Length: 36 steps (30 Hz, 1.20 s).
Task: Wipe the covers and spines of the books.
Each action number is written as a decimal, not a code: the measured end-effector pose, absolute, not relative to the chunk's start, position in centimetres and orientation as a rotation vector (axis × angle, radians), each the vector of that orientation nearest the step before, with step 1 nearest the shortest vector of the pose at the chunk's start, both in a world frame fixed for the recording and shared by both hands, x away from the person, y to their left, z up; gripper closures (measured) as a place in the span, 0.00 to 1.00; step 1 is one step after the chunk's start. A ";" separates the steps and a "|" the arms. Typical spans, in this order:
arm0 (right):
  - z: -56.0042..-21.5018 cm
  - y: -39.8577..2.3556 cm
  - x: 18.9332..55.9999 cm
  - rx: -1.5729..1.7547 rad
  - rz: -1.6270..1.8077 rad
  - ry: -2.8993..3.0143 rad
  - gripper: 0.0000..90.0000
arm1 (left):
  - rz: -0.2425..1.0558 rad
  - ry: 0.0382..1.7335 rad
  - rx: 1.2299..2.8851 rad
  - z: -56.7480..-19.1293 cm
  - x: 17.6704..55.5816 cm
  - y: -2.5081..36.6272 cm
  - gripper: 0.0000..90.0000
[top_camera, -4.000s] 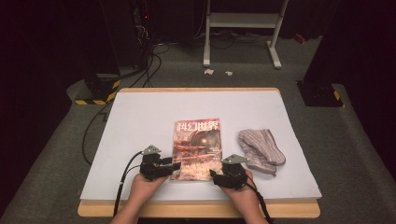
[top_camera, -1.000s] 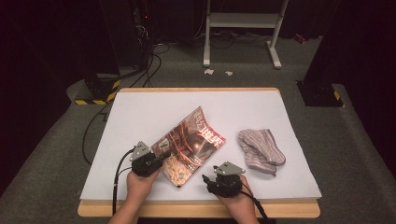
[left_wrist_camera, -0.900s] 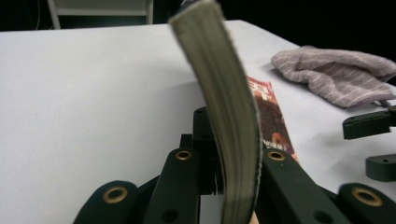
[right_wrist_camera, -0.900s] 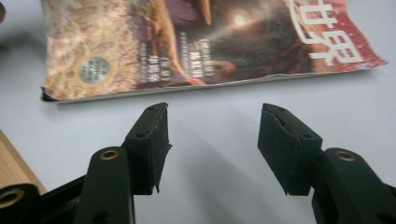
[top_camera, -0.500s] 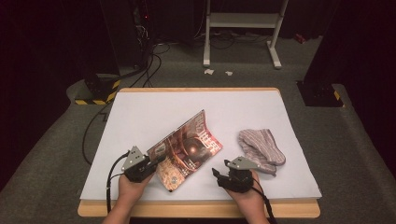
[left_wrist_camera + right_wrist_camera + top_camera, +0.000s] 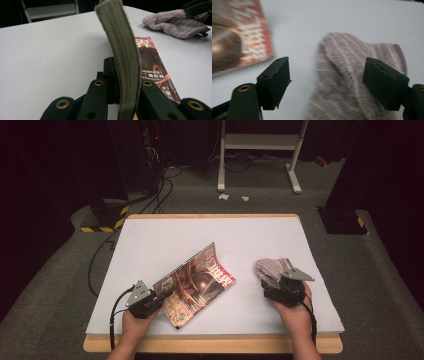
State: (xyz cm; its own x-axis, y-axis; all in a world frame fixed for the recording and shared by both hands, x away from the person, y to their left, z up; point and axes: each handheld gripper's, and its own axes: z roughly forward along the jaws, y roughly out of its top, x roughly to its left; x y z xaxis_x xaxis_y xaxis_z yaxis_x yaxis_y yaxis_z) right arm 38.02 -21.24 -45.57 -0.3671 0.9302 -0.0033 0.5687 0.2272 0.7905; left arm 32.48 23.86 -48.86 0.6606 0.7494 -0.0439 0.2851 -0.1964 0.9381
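Observation:
A red-covered magazine (image 6: 197, 285) lies tilted on the white table (image 6: 200, 235), its left side lifted and its right side on the surface. My left gripper (image 6: 161, 296) is shut on that raised edge; in the left gripper view the page block (image 6: 122, 50) stands between the jaws of the left gripper (image 6: 125, 86). A striped grey fuzzy cloth (image 6: 270, 268) lies to the right. My right gripper (image 6: 270, 289) is over its near end. Its jaws have just been opening and stand wide on either side of the cloth (image 6: 352, 82), pads not touching it.
The table has a wooden rim (image 6: 210, 344) along its near edge. Behind it are a grey floor with cables (image 6: 150, 195), a white metal stand (image 6: 260, 150) and a black-and-yellow striped base (image 6: 102, 220). Bare tabletop stretches behind the magazine.
The right gripper has left the magazine's right side, moved right to the cloth and opened wider. The left gripper still holds up the magazine's left edge; the magazine's right side has settled lower.

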 end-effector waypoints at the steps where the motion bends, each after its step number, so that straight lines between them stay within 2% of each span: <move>1: -45.8 -21.5 38.7 1.393 0.954 2.038 0.22 | 0.519 0.832 1.765 -48.9 32.5 23.9 0.93; 5: -46.7 -21.7 40.8 1.446 0.849 2.064 0.22 | 0.508 0.815 1.748 -48.8 32.4 23.9 0.93; 11: -47.7 -21.2 42.0 1.450 0.714 2.094 0.23 | 0.516 0.781 1.740 -48.7 32.1 23.8 0.93; 14: -45.9 -20.8 40.6 1.390 0.791 2.035 0.26 | 0.514 0.785 1.745 -48.8 32.2 23.9 0.93; 19: -44.1 -21.7 40.7 1.402 0.804 2.013 0.22 | 0.507 0.795 1.748 -48.9 32.5 24.0 0.93; 24: -46.5 -22.6 42.4 1.521 0.743 2.071 0.20 | 0.515 0.781 1.746 -48.8 32.4 23.9 0.93; 28: -48.6 -21.9 42.3 1.531 0.730 2.150 0.20 | 0.510 0.784 1.744 -48.9 32.4 24.0 0.93; 30: -49.2 -21.5 42.1 1.507 0.719 2.161 0.25 | 0.505 0.788 1.737 -49.0 32.5 24.0 0.93; 32: -49.1 -21.4 41.9 1.477 0.743 2.175 0.37 | 0.503 0.786 1.736 -49.0 32.4 24.0 0.93; 33: -49.1 -21.3 41.8 1.463 0.751 2.183 0.43 | 0.501 0.784 1.734 -49.0 32.4 24.0 0.93; 35: -48.9 -21.5 41.8 1.447 0.769 2.188 0.64 | 0.496 0.781 1.729 -49.0 32.4 23.9 0.93; 36: -48.8 -21.6 41.8 1.453 0.790 2.192 0.71 | 0.494 0.780 1.727 -49.0 32.4 23.9 0.93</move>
State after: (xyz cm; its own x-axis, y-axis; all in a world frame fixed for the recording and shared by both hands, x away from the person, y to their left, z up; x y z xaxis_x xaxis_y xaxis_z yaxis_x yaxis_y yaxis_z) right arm 41.79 -21.64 -48.82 -0.3846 0.9230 -0.0150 0.7012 0.3027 0.6455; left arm 32.40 23.89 -48.98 0.6938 0.7174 -0.0621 0.2505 -0.1597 0.9548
